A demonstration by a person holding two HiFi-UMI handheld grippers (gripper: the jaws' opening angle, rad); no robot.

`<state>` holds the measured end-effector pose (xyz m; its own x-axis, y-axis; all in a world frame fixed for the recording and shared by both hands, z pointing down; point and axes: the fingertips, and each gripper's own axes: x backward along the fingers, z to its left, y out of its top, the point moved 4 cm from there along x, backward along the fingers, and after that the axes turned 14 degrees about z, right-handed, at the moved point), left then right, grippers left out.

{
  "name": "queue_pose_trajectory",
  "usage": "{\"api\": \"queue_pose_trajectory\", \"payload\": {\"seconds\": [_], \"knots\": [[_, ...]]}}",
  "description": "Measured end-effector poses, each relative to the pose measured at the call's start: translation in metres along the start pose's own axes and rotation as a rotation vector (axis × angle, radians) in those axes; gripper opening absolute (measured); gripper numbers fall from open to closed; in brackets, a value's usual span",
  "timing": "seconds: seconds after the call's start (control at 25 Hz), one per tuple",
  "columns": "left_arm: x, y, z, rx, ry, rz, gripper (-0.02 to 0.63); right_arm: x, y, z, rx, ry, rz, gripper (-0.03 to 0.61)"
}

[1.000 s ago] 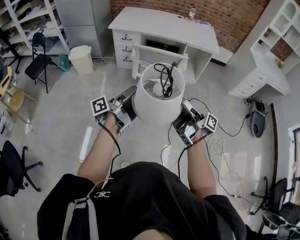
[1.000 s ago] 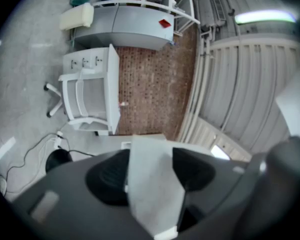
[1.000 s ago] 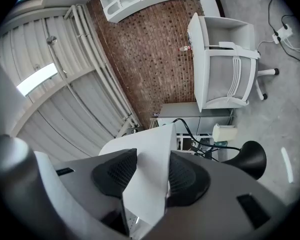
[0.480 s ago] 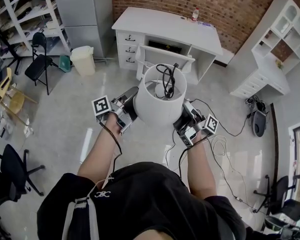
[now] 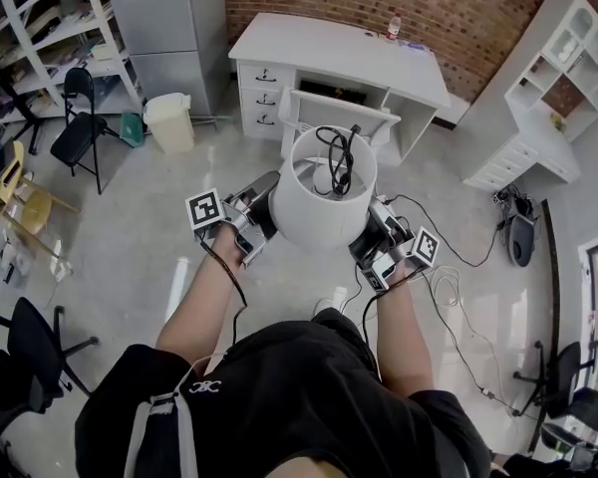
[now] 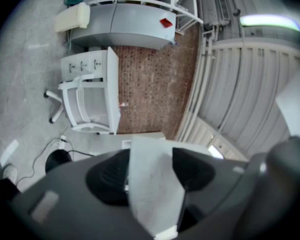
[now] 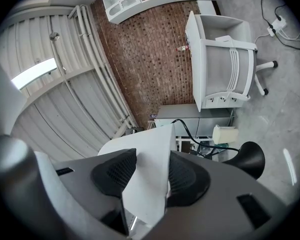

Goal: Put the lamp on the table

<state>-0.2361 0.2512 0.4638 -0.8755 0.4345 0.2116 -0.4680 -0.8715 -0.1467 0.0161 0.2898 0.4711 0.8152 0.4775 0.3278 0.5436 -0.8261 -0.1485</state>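
Note:
The lamp is a white drum shade with its black cord coiled inside, carried above the floor in front of the person. My left gripper grips the shade's left wall, and my right gripper its right wall. In the left gripper view the white shade wall sits pinched between the black pads. The right gripper view shows the shade wall between the pads; these jaws are opening slightly but still press on it. The white table stands ahead against the brick wall.
A white chair is tucked at the desk, and a small bottle stands on it. A cream bin and black folding chair stand left. Cables trail on the floor at right. White shelves line the right wall.
The lamp and both grippers have drifted slightly right and toward the desk. Both grips on the shade look the same.

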Motion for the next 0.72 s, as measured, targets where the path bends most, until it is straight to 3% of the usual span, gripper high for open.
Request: {"api": "queue_pose_trajectory", "payload": {"seconds": [0.72], "knots": [[-0.045,0.067,0.02,-0.045,0.0,0.016,0.259,-0.03,0.077,-0.03,0.019,0.024,0.022,0.175]]}}
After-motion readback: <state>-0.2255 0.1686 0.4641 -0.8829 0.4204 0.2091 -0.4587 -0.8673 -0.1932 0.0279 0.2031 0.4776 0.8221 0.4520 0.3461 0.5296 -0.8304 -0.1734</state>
